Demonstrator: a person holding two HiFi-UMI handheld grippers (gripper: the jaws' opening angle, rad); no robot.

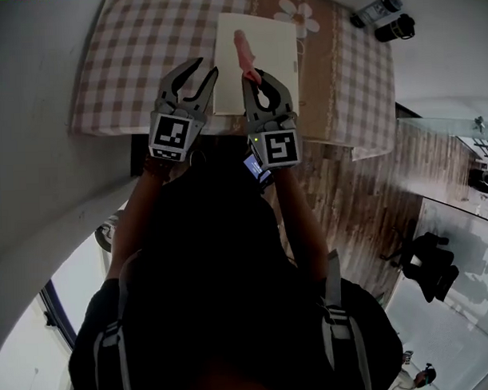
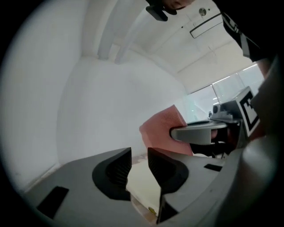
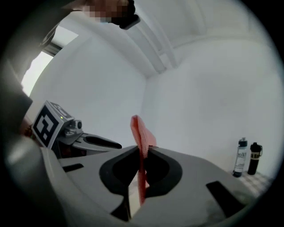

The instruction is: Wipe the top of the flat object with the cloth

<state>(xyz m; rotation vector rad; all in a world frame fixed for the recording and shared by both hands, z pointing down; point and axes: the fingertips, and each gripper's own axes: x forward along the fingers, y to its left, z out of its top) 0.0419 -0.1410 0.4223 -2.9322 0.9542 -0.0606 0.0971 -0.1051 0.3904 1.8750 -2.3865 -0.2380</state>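
Right tongs (image 3: 142,150) clamped on the cloth (image 1: 244,48) by its edge, cloth sticking out ahead over the board (image 1: 271,53) just beyond; left tongs (image 1: 206,67) apart, empty. Cloth looks light and floppy, so pinching a bunched edge should do

1. The cloth (image 3: 141,142) pinched between the pads of my right gripper (image 3: 141,154) is pink woven fabric, matt, with a fine rough grain.
2. My right gripper and my left gripper (image 2: 138,163) both have smooth, matt grey plastic shells. Their pads are black and ribbed.
3. Past my left jaws' tips, the flat object (image 2: 144,186) looks cream, smooth and matt, like card or board.
4. Beneath it, the tablecloth (image 1: 144,66) is checked woven fabric without shine.
5. Far right of my right jaws, one bottle (image 3: 240,157) is clear and glossy; the dark bottle (image 3: 254,158) looks duller.
6. Behind my jaws, the floor (image 1: 356,202) shows wood-grain planks with a slight sheen.
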